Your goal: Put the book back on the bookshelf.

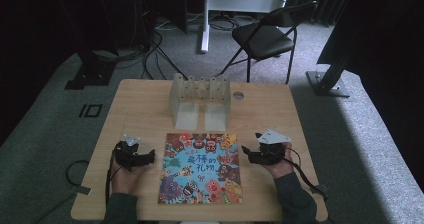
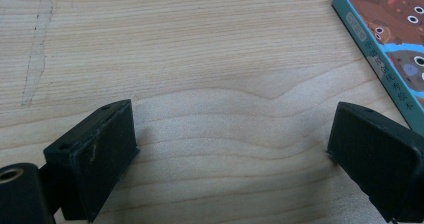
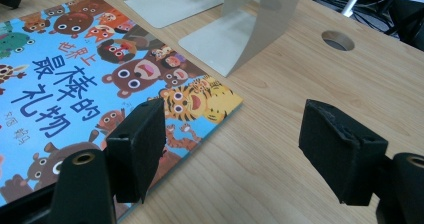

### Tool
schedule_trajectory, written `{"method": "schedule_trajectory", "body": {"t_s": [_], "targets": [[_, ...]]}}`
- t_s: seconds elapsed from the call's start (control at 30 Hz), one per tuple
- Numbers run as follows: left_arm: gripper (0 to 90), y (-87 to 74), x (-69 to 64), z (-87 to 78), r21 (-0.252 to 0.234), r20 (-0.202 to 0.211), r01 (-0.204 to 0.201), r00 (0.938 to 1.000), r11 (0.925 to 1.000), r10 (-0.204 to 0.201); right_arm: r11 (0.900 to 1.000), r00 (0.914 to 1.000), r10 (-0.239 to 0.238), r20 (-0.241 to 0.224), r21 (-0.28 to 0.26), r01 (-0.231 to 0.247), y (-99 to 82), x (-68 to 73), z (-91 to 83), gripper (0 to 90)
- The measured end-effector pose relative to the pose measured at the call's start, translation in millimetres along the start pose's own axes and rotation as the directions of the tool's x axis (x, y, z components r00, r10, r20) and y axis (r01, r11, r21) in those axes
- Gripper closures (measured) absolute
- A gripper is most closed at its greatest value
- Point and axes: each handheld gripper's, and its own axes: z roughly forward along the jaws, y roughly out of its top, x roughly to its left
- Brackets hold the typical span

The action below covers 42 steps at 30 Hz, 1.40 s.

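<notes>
high view: a picture book (image 1: 201, 169) with a crowd of cartoon animals on its cover lies flat near the front middle of the wooden table (image 1: 260, 104), closed, cover up. behind it, toward the far edge, stand two pale metal bookends (image 1: 200, 96) side by side, their foot plates pointing at the book, with a clear gap between book and plates. the left gripper (image 1: 142, 158) rests on the table just beside the book's left edge; the right gripper (image 1: 250, 154) sits just beside the book's right edge, both pointing inward.

in the left gripper view the jaws stand wide apart over bare wood with nothing between them, and the book's spine edge (image 2: 385, 54) lies off to one side, not touched. in the right gripper view the jaws are likewise spread and empty; one jaw hangs over the book's corner (image 3: 200, 101), the other over bare table, and the bookends (image 3: 240, 34) rise just beyond.

i judge this as the approach stage: the hands flank the book and no grip is made yet. the work looks like lifting the book and standing it at the bookends. since the book lies flat, the next move calls for getting a jaw under an edge, likely tipping or sliding it first so that the pads can pinch the cover, while the other gripper steadies the opposite side.
</notes>
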Motion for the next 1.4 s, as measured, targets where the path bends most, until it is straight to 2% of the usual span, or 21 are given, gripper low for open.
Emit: {"method": "schedule_trajectory", "body": {"t_s": [1.03, 1.13, 1.3, 1.4], "targets": [[5.6, 0.1, -0.5, 0.0, -0.001, -0.005, 0.006, 1.0, 1.0, -0.006, 0.9998, 0.9995, -0.002, -0.032, 0.022, 0.003, 9.8, 0.6, 30.1, 26.6], [7.4, 0.5, -0.5, 0.2, -0.006, -0.007, 0.004, 1.0, 1.0, -0.004, 0.9994, 0.9986, 0.001, -0.054, 0.035, 0.001, 10.5, 0.0, 39.7, 26.0], [13.9, 0.7, -0.5, -0.3, -0.022, -0.005, 0.004, 1.0, 0.9997, -0.004, 0.9987, 0.9982, -0.009, -0.059, 0.05, 0.012, 13.7, 3.1, 47.9, 24.4], [14.3, 0.7, -0.5, -0.3, -0.022, -0.005, 0.004, 1.0, 0.9997, -0.004, 0.9985, 0.9978, -0.012, -0.065, 0.053, 0.016, 14.9, 2.0, 51.1, 24.0]]}}
